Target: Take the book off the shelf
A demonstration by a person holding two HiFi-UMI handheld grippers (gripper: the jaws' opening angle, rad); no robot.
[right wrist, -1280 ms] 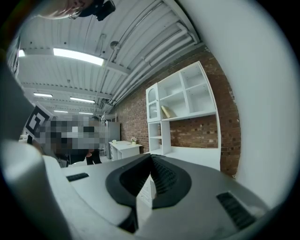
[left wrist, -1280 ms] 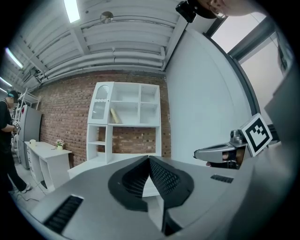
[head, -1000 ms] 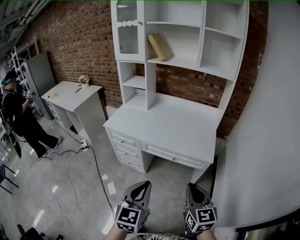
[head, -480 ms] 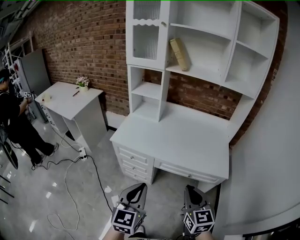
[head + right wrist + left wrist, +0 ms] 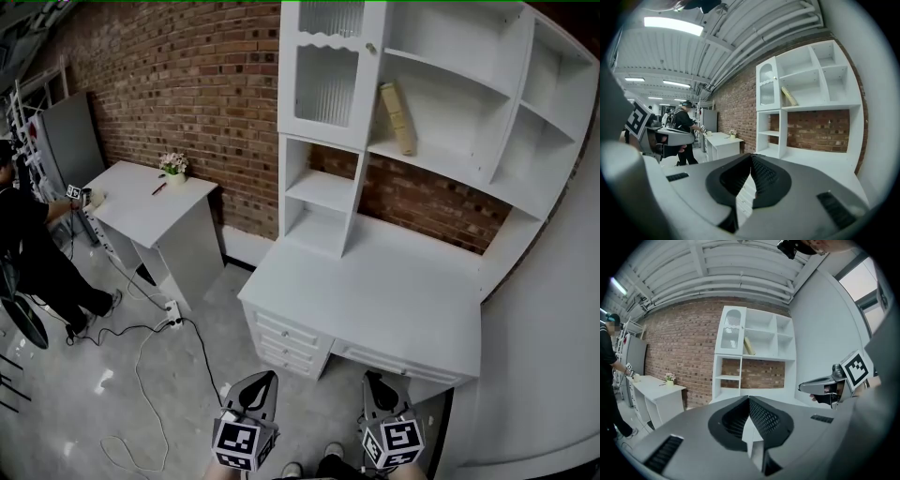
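Note:
A tan book (image 5: 397, 117) leans tilted on an upper shelf of the white hutch (image 5: 441, 159); it also shows in the left gripper view as the book (image 5: 748, 346) and in the right gripper view as the book (image 5: 789, 96). Both grippers hang low at the bottom of the head view, far from the shelf and short of the desk's front. My left gripper (image 5: 263, 380) is shut with nothing in it, its own tips (image 5: 748, 398) meeting. My right gripper (image 5: 373, 382) is shut and empty too, tips (image 5: 751, 155) together.
The white desk (image 5: 375, 291) with drawers stands under the hutch against a brick wall. A small white table (image 5: 155, 197) with a flower pot (image 5: 173, 165) stands to the left, with a person (image 5: 28, 244) beyond it. A cable (image 5: 150, 356) lies on the floor. A white wall (image 5: 562, 328) closes the right.
The desk and hutch have slid to the right in the head view and look a little nearer. Both grippers sit slightly lower in the frame and stay shut.

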